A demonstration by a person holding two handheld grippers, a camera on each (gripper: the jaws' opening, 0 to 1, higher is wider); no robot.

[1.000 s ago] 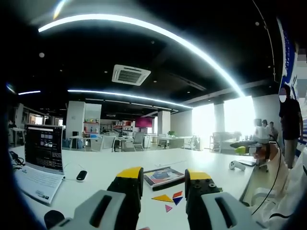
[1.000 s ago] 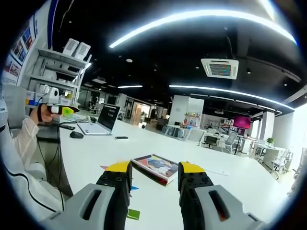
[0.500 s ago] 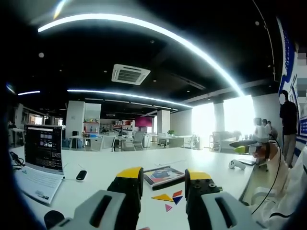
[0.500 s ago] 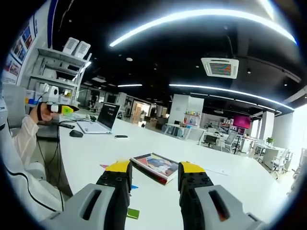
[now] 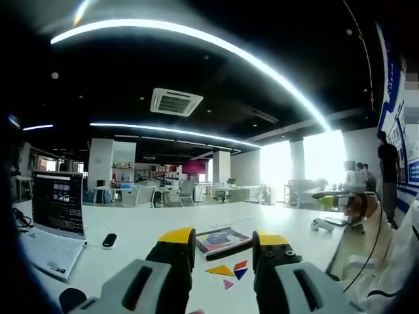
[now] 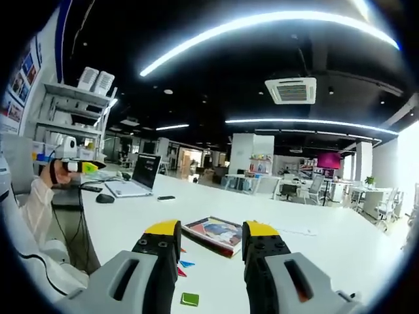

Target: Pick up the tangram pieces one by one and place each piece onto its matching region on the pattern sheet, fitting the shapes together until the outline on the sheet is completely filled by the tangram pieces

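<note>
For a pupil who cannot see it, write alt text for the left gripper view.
The left gripper, open and empty, points across a white table at small tangram pieces lying between its yellow-tipped fingers, with a booklet just beyond. An open laptop and a mouse sit to the left in a large office.

The bench (image 5: 144, 229) is showing plain white. On it a yellow triangle (image 5: 222, 269), a red-orange piece (image 5: 242, 265), a dark blue piece (image 5: 241, 274) and a pink triangle (image 5: 228, 284) are lying. In the right gripper view a green square (image 6: 190, 299), a blue triangle (image 6: 187, 264) and a red piece (image 6: 181, 272) are showing. The left tongs (image 5: 221, 243) and right tongs (image 6: 211, 230) are wearing yellow tips over black and grey bodies. The picture book (image 6: 215, 231) is showing a multicoloured cover. The laptop (image 5: 57, 204) is glowing dark, with white keys.
</note>
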